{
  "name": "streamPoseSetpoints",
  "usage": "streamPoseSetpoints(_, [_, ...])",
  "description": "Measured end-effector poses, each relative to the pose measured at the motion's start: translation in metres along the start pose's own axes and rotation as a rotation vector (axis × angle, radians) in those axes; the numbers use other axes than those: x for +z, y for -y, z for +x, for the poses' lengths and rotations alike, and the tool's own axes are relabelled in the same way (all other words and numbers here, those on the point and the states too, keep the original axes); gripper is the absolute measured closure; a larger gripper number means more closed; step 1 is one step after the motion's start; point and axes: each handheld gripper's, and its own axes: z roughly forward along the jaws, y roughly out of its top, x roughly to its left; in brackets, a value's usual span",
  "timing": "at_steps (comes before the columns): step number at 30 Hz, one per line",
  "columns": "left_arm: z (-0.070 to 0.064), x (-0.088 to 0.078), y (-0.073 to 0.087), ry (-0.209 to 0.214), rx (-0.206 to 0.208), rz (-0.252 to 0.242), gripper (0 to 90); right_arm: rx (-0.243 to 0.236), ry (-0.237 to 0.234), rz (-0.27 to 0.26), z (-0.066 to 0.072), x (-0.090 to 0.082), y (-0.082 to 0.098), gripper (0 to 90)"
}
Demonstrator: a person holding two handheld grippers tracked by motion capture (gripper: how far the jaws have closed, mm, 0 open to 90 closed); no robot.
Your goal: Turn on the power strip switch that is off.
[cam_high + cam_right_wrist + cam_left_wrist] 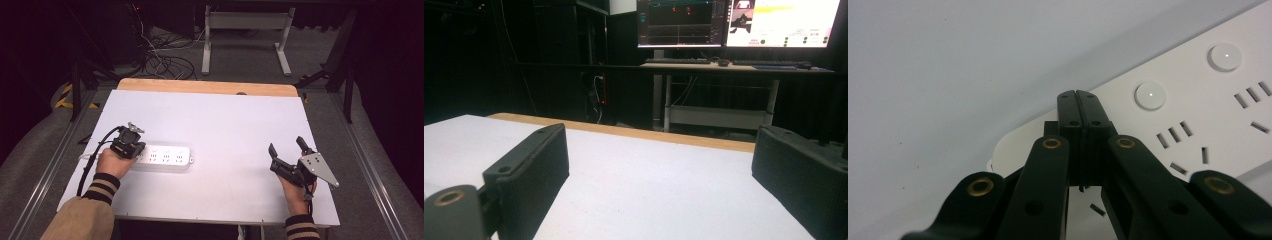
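High view: my left gripper, lower left of centre, has its jaws pressed together with nothing between them, tips resting over the left end of the white power strip, which lies flat on the white table. In the left gripper view, its clenched tips sit beside a round button. My right gripper, lower right, is released, jaws spread wide, well apart from the strip.

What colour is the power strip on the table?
White power strip, seen best in the left gripper view.
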Motion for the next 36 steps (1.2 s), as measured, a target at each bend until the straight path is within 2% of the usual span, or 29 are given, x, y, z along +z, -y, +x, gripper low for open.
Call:
streamPoseSetpoints(5, [-0.003,0.000,0.001,-0.014,0.018,-0.001,90.0,0.001,0.002,0.000,0.000,0.000,0.000,8.6])
streamPoseSetpoints(9, [-0.002,0.001,0.000,-0.012,0.011,0.003,90.0,0.001,0.005,-0.004,0.000,-0.001,-0.001,8.7])
streamPoseSetpoints(13, [-0.002,0.002,0.001,-0.014,0.035,-0.005,90.0,0.003,0.011,-0.007,0.000,-0.003,-0.001,8.9])
streamPoseSetpoints(15, [-0.002,0.003,0.001,0.009,0.030,-0.018,90.0,0.003,0.012,-0.008,0.000,-0.002,-0.001,8.9])
streamPoseSetpoints(16, [-0.004,0.002,0.001,-0.013,0.046,-0.020,90.0,0.001,0.014,-0.006,0.000,-0.002,-0.001,8.9])
streamPoseSetpoints(18, [-0.007,0.003,0.001,-0.023,0.054,-0.017,90.0,0.000,0.014,-0.004,0.000,-0.002,-0.001,8.9])
streamPoseSetpoints(19, [-0.012,0.003,0.002,-0.061,0.082,-0.018,90.0,0.000,0.013,-0.004,0.000,-0.002,-0.001,8.9])
streamPoseSetpoints(28, [-0.010,0.003,0.004,-0.055,0.067,-0.032,90.0,0.007,0.026,-0.016,-0.003,-0.006,-0.002,8.9])
streamPoseSetpoints(29, [-0.009,0.003,0.005,-0.040,0.059,-0.041,90.0,0.011,0.026,-0.017,-0.003,-0.006,-0.002,8.9])
streamPoseSetpoints(31, [-0.008,0.004,0.009,-0.048,0.056,-0.068,90.0,0.012,0.028,-0.020,-0.004,-0.007,-0.002,9.0])
streamPoseSetpoints(33, [-0.007,0.004,0.014,-0.036,0.047,-0.102,90.0,0.010,0.034,-0.020,-0.004,-0.008,-0.003,9.0])
streamPoseSetpoints(35, [-0.003,0.004,0.015,-0.010,0.026,-0.110,90.0,0.010,0.035,-0.020,-0.004,-0.008,-0.003,9.1])
streamPoseSetpoints(36, [-0.004,0.004,0.015,-0.013,0.028,-0.111,90.0,0.009,0.035,-0.020,-0.004,-0.008,-0.003,9.1])
